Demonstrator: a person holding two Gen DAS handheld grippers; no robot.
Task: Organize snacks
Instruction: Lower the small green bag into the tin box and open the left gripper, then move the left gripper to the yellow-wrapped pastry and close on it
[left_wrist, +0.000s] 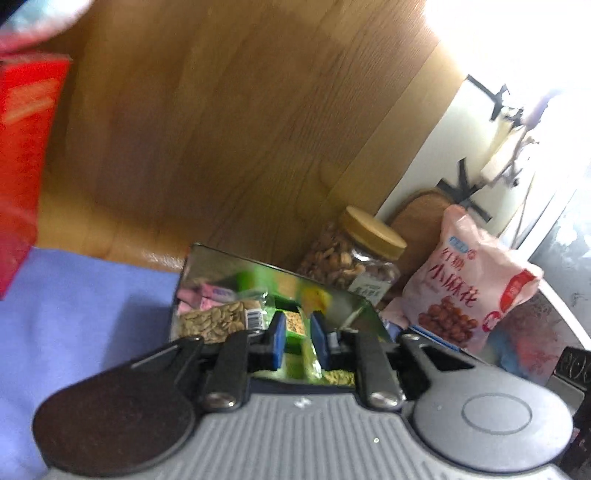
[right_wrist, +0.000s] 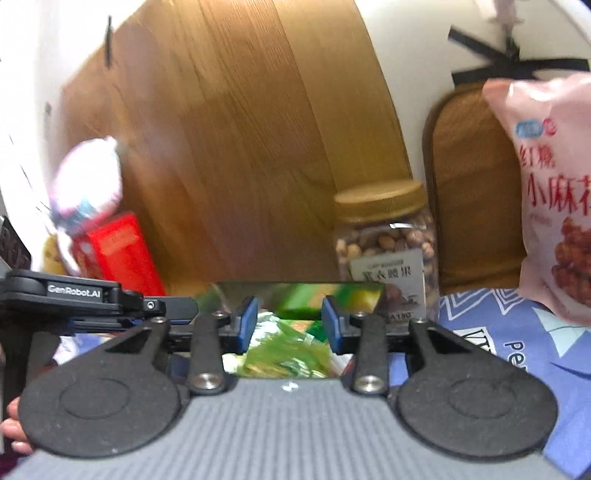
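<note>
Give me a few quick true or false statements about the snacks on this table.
1. The nut jar has a tan screw lid. True.
2. The pink bag lies flat on the cloth. False: it stands upright.
3. A red box stands left of the jar. True.
4. The jar is empty. False: nuts fill it.
5. The shiny box holds snack packets. True.

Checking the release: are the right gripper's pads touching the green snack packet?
Apart. The right wrist view shows the right gripper pads standing clear of the green snack packet.
</note>
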